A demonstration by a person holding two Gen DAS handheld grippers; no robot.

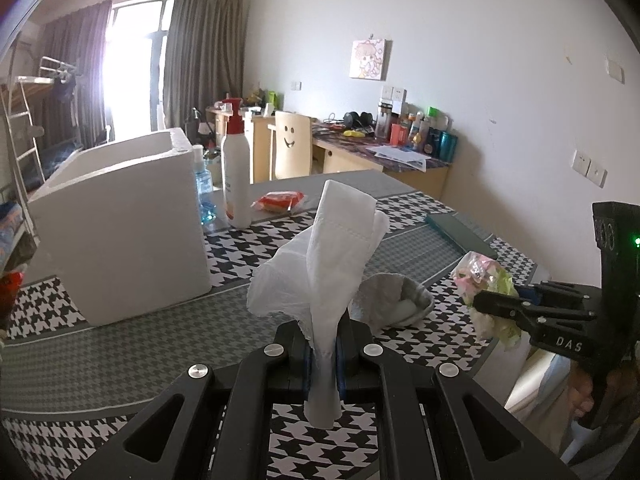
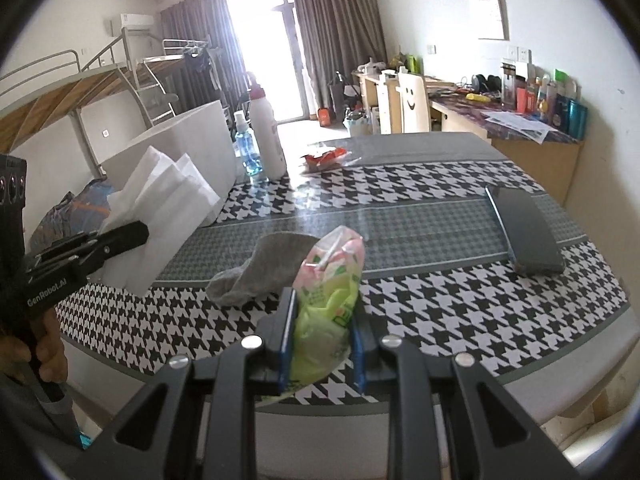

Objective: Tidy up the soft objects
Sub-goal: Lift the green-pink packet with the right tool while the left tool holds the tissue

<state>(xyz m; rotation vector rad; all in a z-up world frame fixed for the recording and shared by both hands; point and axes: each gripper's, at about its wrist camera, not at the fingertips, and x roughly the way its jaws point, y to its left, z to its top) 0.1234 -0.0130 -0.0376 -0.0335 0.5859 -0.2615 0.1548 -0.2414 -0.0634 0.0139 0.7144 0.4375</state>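
Clamped between the fingers of the left tool [image 1: 323,354], a white tissue [image 1: 328,252] stands up in loose folds, lifted clear of the houndstooth-patterned surface [image 1: 120,352]. Its jaws are pressed fully together on the paper's lower end. The right tool [image 2: 322,340] is clenched on a small crinkly plastic packet [image 2: 328,284], pink and pale green, which bulges above the pads; what the packet contains I cannot tell for sure, though it looks like a pocket pack of tissues. Both soft things are held off the surface, side by side and apart.

Lying on the surface between and just beyond the two tools is a grey sock [image 2: 260,272], crumpled and not yet picked up. Further left stands a white foam box [image 1: 120,224], open at the top, with a white pump bottle [image 1: 236,168] and a blue spray bottle [image 1: 204,188] just beside its far corner. A red packet [image 1: 280,200] and a dark flat case [image 2: 524,232] lie well apart from these.

My reading is that the pick-up is done and the carry is in hand. The box seems the likely destination, so the next move calls for swinging each load over its rim and releasing there, then returning for the sock.
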